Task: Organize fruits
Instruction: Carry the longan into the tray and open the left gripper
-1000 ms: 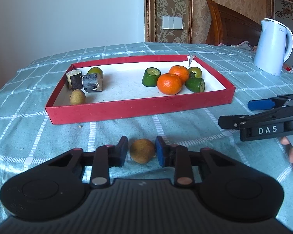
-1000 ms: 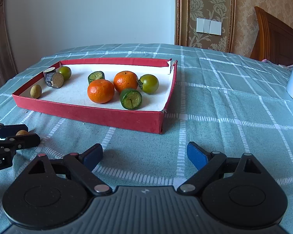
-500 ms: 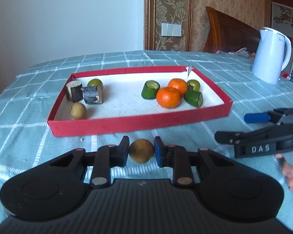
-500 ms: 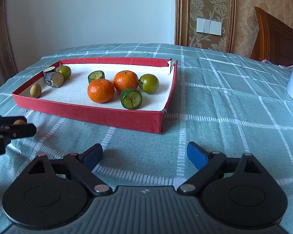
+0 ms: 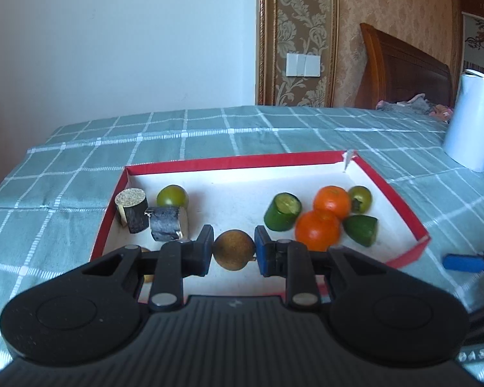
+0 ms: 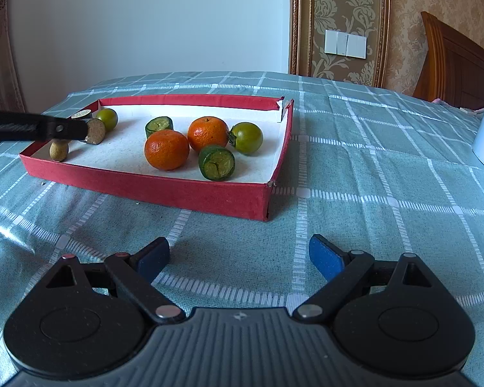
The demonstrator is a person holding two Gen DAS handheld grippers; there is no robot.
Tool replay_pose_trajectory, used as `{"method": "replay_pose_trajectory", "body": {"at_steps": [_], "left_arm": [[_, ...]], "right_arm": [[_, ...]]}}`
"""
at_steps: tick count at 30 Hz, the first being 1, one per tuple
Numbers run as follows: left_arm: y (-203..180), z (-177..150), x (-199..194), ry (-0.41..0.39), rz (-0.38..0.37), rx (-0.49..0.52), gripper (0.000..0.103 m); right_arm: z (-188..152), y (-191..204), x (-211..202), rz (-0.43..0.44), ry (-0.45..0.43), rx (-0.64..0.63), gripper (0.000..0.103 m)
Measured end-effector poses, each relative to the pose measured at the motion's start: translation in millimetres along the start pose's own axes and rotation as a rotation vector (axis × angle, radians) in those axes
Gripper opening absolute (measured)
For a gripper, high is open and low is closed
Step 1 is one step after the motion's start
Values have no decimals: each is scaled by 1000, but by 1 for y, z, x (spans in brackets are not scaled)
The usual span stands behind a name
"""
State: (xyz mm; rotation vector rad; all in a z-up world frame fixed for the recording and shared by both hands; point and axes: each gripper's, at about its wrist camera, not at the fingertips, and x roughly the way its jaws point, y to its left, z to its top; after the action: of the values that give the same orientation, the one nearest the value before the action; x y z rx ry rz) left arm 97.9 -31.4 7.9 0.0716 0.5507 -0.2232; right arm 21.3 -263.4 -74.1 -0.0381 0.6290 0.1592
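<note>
The left gripper is pinching a small round brown fruit between its two pads and holding it in the air over the near left part of the red tray. From the right wrist view, the same gripper is reaching in over the tray's left end, just above another brown fruit that is lying in the near left corner.

Inside the tray, two dark cut cylinders are sitting by the left wall, with a green round fruit just behind them. Toward the tray's right side, two oranges are resting against each other, a green cut piece is lying to their left, another green cut piece to their right, and a green tomato-like fruit is sitting behind them.

The right gripper is hovering low over the checked tablecloth, in front of the tray's near right corner, with its fingers spread wide and holding nothing. A white kettle is standing on the cloth well to the right of the tray.
</note>
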Motion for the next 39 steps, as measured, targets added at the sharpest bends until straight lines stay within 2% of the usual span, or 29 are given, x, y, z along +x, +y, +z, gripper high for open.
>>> {"method": "replay_pose_trajectory", "body": {"at_steps": [7, 16, 34, 39], "left_arm": [[6, 12, 41, 47, 42, 14, 24], [11, 10, 76, 89, 73, -1, 25], [10, 6, 83, 35, 94, -5, 28], [12, 5, 83, 31, 115, -18, 37]], "right_arm": [[0, 0, 0, 0, 0, 0, 94], [0, 1, 1, 1, 2, -4, 96], [1, 1, 2, 0, 2, -4, 97], [0, 1, 2, 0, 2, -5, 97]]}}
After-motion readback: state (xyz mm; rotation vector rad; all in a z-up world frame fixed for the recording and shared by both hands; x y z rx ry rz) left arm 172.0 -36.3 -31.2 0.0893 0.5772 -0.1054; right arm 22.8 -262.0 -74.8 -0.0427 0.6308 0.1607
